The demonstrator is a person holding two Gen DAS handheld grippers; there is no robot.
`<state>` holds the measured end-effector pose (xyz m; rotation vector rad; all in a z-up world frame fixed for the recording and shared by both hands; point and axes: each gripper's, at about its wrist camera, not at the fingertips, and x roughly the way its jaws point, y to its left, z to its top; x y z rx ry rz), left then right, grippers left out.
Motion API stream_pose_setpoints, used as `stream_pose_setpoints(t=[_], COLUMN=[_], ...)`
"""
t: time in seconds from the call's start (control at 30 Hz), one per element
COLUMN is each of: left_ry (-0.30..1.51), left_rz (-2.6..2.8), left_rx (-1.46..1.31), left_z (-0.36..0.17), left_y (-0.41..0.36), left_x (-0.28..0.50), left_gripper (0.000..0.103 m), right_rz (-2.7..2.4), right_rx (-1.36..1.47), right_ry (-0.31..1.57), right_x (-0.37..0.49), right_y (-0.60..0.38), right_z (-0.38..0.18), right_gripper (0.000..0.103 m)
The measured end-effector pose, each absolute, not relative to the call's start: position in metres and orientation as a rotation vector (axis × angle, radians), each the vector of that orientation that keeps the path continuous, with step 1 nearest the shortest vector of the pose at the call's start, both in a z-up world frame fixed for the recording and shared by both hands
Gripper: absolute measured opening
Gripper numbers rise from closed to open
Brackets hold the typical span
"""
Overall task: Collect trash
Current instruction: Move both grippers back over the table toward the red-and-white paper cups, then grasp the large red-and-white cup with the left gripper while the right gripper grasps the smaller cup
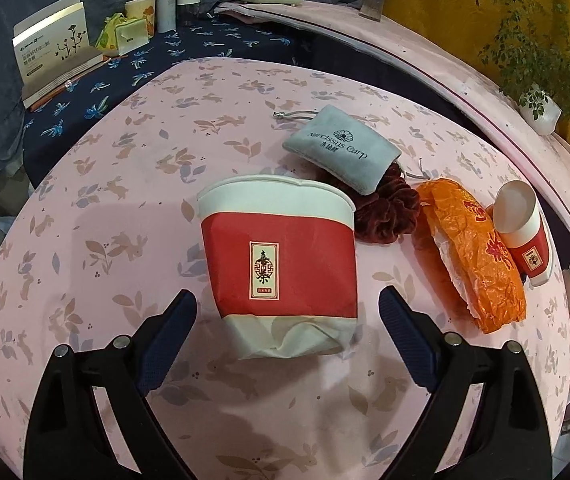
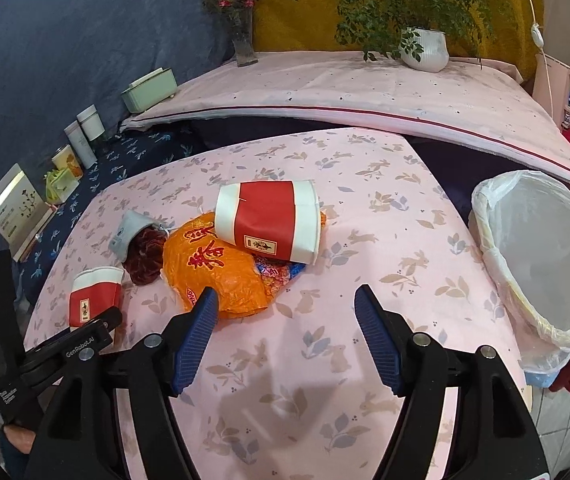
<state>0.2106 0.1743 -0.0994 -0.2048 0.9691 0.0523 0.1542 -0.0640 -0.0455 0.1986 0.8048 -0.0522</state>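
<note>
- Now, the left hand-held gripper [image 1: 287, 312] is spread wide, pinching nothing, with the crushed red-and-white paper cup [image 1: 281, 264] lying on its side on the pink worktop [image 1: 85, 240] just ahead, its base between the fingertips.
- That cup looks light and flimsy, already dented at the base; I'd take it across the red band, where the wall should give under a gentle squeeze without slipping out.
- At its 2 o'clock lies the orange plastic bag [image 1: 473, 256], thin and crinkly, likely slippery; best pinched at a bunched fold.
- Right hand-held gripper [image 2: 287, 316]: spread, empty, with the bag's near edge at the left fingertip.
- Only the right wrist view shows the lined bin [image 2: 541, 256] at 3 o'clock off the worktop's edge, a second cup's [image 2: 269, 220] printed side, and colourful wrappers [image 2: 277, 272] under it.
- Only the left view reads the grey pouch [image 1: 341, 148] clearly.
</note>
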Motion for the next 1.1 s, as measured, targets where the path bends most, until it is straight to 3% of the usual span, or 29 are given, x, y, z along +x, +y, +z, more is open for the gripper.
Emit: stream_pose_setpoints(t=[0.17,0.47,0.97,1.07,1.1], left_ry=[0.998,0.972,0.925,0.923,0.922], left_rz=[0.02,0.03,-0.056,-0.075,-0.081], left_rx=[-0.211,-0.214,-0.199,-0.19,-0.186], left_z=[-0.102,-0.093,-0.073,-0.071,-0.07], left_y=[0.171,0.173,0.146,0.136,0.133], left_x=[0.217,0.213,0.215,0.216,0.215], left_gripper=[0.063,0.063,0.063,0.063,0.063], right_rz=[-0.045,-0.062,-0.096,-0.082,-0.073], right_rx=[0.177,0.173,0.202,0.217,0.221], right_ry=[0.792,0.795,0.866,0.865,0.866], right_x=[0.172,0.215,0.256,0.252,0.25], right_y=[-0.054,-0.049,-0.06,-0.063,-0.064], right_z=[-0.044,-0.047,-0.083,-0.081,-0.081], right_gripper=[0.076,0.084,0.086,0.083,0.071])
